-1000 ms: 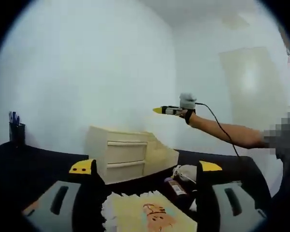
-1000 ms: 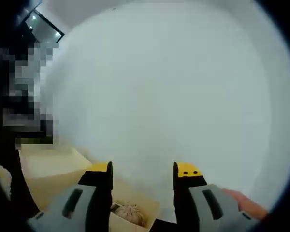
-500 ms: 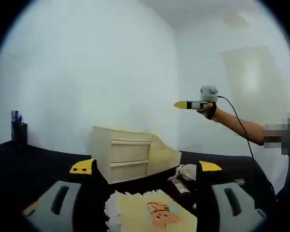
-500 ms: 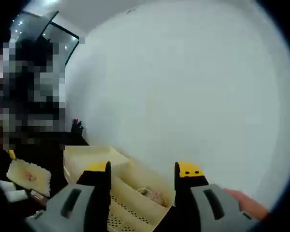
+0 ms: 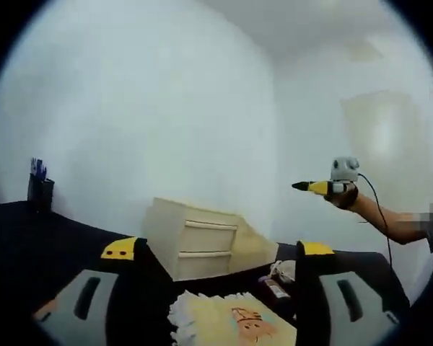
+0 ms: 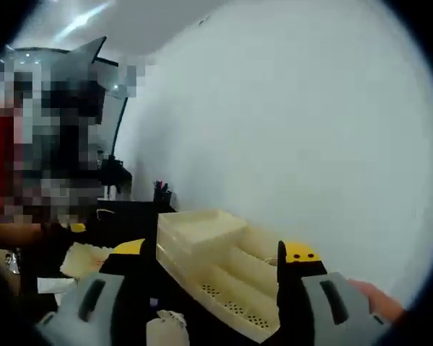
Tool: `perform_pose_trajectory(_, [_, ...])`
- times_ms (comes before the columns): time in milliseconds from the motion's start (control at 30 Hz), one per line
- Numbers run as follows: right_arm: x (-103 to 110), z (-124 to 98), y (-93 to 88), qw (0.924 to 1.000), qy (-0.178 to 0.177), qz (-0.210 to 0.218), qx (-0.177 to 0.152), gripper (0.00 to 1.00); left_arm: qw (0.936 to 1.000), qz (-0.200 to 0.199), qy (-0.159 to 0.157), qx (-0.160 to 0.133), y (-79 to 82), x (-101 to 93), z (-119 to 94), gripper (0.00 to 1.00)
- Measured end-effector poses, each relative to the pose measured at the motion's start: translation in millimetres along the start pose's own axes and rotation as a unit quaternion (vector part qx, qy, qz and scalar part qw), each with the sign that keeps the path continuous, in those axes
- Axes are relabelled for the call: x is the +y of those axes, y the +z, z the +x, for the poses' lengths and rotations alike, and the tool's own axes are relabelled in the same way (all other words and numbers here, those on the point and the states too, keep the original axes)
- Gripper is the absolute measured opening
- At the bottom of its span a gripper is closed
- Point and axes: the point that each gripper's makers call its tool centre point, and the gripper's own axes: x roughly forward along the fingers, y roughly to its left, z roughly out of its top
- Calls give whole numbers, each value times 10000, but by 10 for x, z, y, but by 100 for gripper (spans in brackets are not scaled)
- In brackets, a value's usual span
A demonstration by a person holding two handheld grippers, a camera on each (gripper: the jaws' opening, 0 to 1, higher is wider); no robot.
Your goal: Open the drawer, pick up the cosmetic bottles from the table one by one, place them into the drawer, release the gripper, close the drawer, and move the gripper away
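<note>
Left gripper view: we hold both grippers [image 5: 215, 249] [image 6: 211, 252] spread and empty above the drawer unit [image 5: 195, 238]; a misjudged descent could topple the bottle [image 5: 277, 288].

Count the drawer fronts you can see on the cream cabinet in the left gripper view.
2. Both are on the cream cabinet, stacked: the upper drawer front just under the top, the lower drawer front beneath it. The cabinet's base is partly hidden, so another could be out of sight.
</note>
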Motion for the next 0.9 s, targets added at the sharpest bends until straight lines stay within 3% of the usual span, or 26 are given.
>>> perform_pose_trajectory(167, [95,-97,-134,9999,96,80,117,78,10000,46,-41,-56,14,-38,11,96])
perform_pose_trajectory(300, [125,-175,-207,9997,98,154,152,83,9999,20,-114,-83,29,-71,18,96])
perform_pose_trajectory(367, [247,-239,-257,9995,158,225,165,88,9999,5,-109,-72,26,-64,21,96])
perform_pose_trajectory(500, [368,-266,-431,9984,239,201,468,93,9999,-34,-129,-105,44,-73,16,96])
perform_pose_trajectory(767, [538,-316,-1052,9882,381,564,1371,92,9998,7,-186,-27,3,-107,35,96])
perform_pose_trajectory(900, [578,-320,-1305,9843,350,547,1644,83,9998,-5,-201,-44,11,-114,33,96])
